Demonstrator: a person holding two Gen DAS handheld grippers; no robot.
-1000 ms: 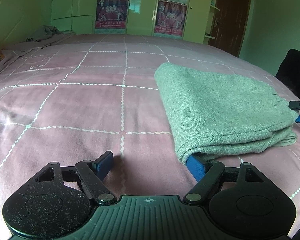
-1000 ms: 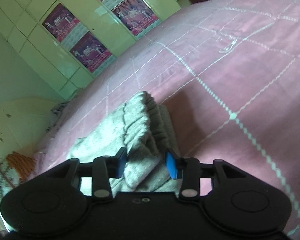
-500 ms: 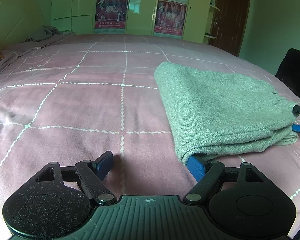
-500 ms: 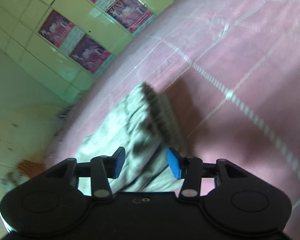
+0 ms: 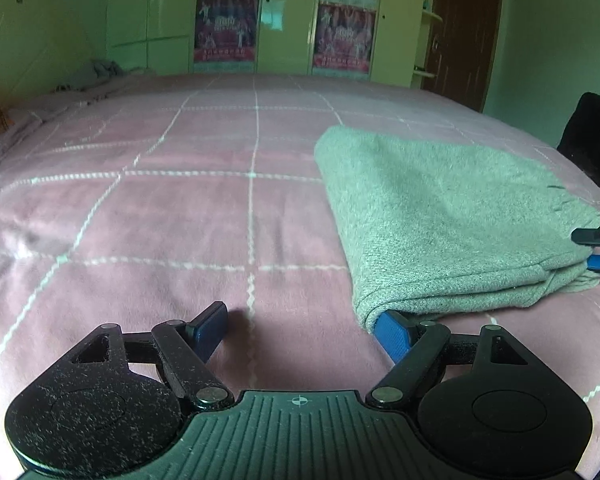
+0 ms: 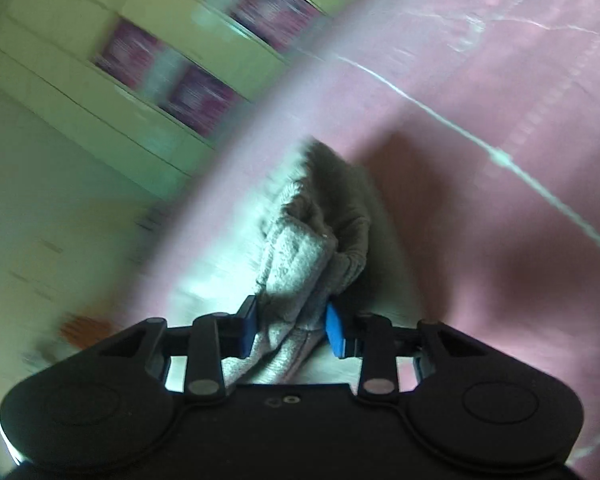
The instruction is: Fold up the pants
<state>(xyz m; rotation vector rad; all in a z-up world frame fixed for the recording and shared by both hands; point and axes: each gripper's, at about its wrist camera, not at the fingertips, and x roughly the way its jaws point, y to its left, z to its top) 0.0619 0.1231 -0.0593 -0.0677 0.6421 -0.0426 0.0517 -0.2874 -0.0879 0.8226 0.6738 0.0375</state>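
The grey pants (image 5: pixel 440 216) lie folded in a thick stack on the pink bed (image 5: pixel 160 220), over on the right side. The bed cover has thin white lines that make big squares.

The left gripper (image 5: pixel 300 330) sits low by the near corner of the pants. Its fingers are spread wide. One blue finger (image 5: pixel 392 336) has its tip tucked under the corner of the stack, and the other finger (image 5: pixel 210 328) rests on the bare cover, apart from the pants. Nothing is pinched between them.

The right gripper (image 6: pixel 292 328) is at the far end of the pants, by the bunched edge. Its fingers are closing, with a fat bunch of grey cloth (image 6: pixel 296 276) between them. That view is blurry, but both blue pads look like they press on the cloth.

A green cupboard with pink posters (image 5: pixel 224 28) stands behind the bed.
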